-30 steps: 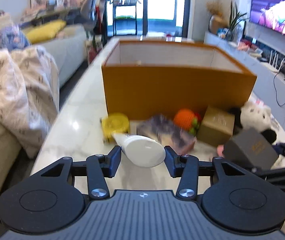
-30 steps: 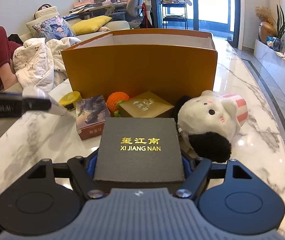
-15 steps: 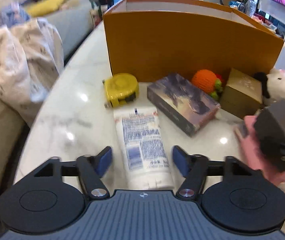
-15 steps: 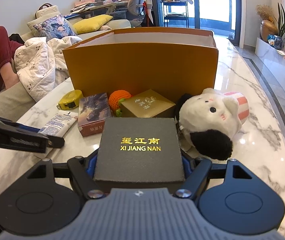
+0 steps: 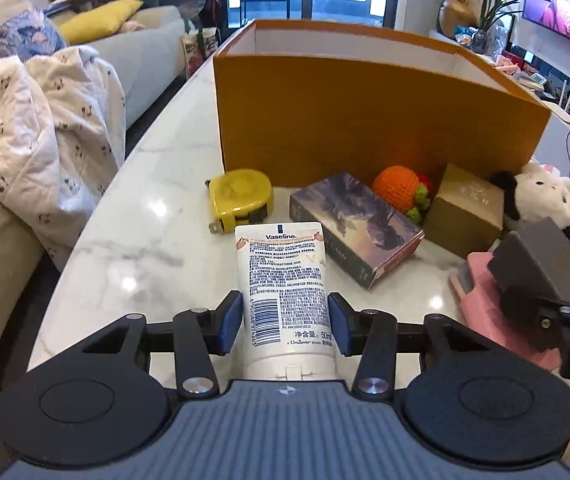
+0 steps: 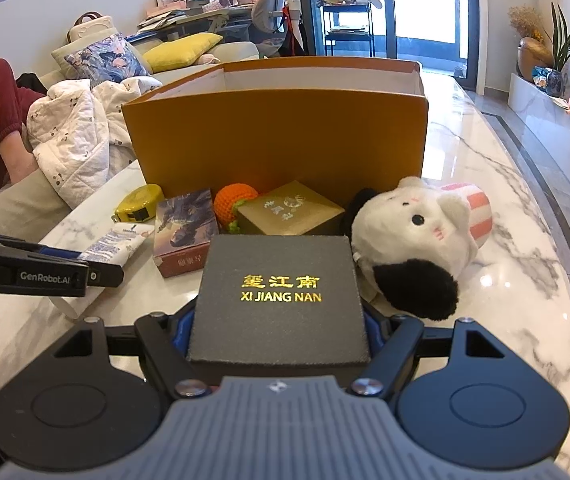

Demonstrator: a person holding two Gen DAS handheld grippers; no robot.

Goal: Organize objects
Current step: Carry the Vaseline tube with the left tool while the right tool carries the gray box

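The Vaseline tube [image 5: 285, 292] is now clamped between the blue pads of the left claw [image 5: 285, 322], which a moment ago stood wide around it; the tube lies flat on the marble bench [image 5: 153, 248], cap end toward the camera, just beside the yellow tape measure [image 5: 241, 196] and the illustrated card box [image 5: 355, 226]. The grip having been retaken, the tube is judged ready to be lifted into the open orange box [image 5: 365, 120] behind. The right claw [image 6: 281, 326] has stayed put, half open around the dark XI JIANG NAN box [image 6: 281, 296], held beside the plush toy [image 6: 417, 236].
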